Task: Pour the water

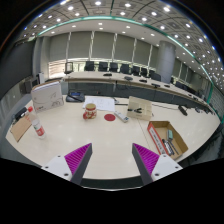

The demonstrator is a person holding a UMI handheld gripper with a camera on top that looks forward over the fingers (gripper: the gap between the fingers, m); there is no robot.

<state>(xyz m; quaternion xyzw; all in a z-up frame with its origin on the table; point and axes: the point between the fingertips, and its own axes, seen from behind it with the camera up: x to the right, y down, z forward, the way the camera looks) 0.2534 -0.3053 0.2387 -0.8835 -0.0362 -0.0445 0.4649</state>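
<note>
Upright bottle (39, 128) on table, beside tray.

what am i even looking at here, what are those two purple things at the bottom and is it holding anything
This is a single picture from a wide-angle camera mounted on hand-held tongs that a person carries, so the room looks curved. The two purple shapes are the pads on the tongs' two fingers; they stand apart with nothing between them. Beyond them is a pale table in a meeting room. On it are a small jar, a red disc, a bottle with a red cap and an open cardboard box.
</note>
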